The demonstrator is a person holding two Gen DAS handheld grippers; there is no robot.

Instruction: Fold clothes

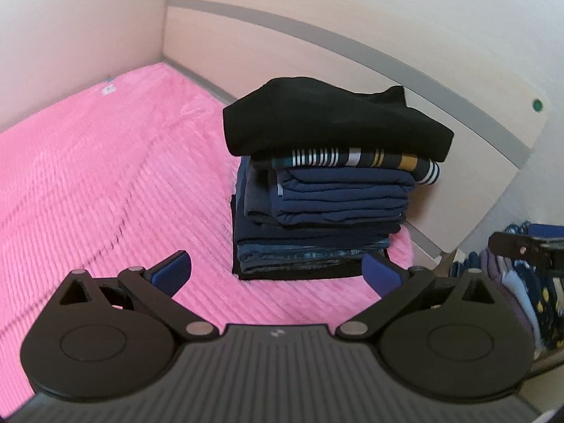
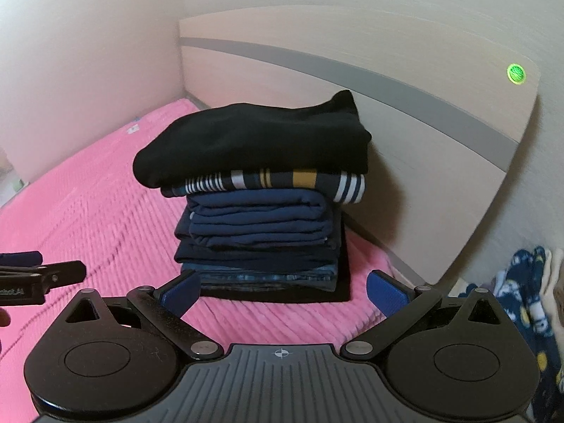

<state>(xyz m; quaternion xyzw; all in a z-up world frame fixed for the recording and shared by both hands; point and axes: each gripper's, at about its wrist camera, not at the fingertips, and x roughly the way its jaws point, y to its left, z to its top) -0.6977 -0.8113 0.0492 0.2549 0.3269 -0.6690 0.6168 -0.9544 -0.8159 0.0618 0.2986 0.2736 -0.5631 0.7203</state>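
One stack of folded clothes was recorded on the pink bedspread, close to the headboard, topped by a black garment. Left gripper and right gripper were held before the stack, fingers spread wide, nothing gripped.

Pink blanket left of clothes stack wide open; headboard blocks right behind stack.
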